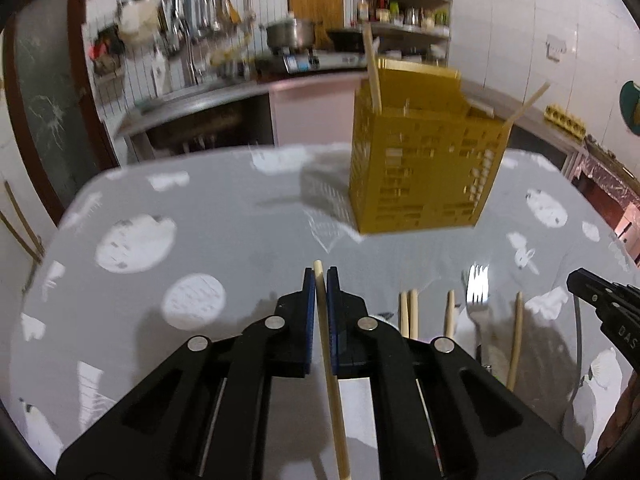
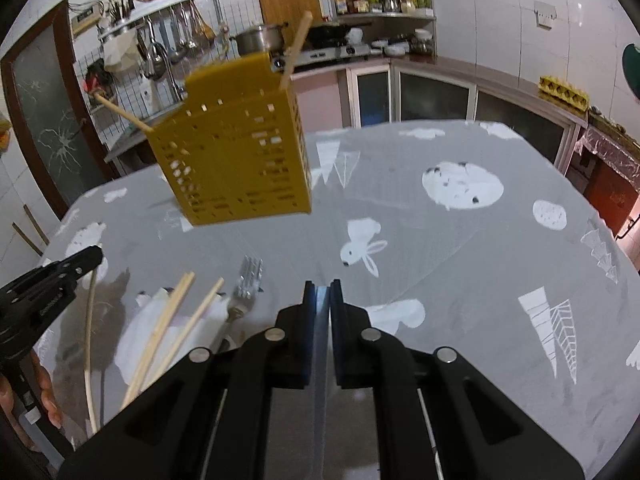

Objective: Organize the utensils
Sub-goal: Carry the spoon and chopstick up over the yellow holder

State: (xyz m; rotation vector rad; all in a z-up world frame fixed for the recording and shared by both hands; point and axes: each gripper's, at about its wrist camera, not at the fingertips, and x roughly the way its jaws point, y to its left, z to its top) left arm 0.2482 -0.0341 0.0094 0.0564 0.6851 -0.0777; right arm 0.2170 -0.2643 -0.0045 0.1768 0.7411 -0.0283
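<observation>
My left gripper is shut on a pale wooden chopstick that runs back between the jaws. It shows at the left edge of the right wrist view. My right gripper is shut on a thin shiny metal piece; what utensil it is cannot be told. It shows at the right edge of the left wrist view. A yellow perforated utensil holder stands on the table with two chopsticks in it. Several chopsticks and a fork lie on the table.
The table has a grey cloth with white prints. Behind it run a kitchen counter with a stove and pot, a rack of hanging utensils and a corner shelf of jars.
</observation>
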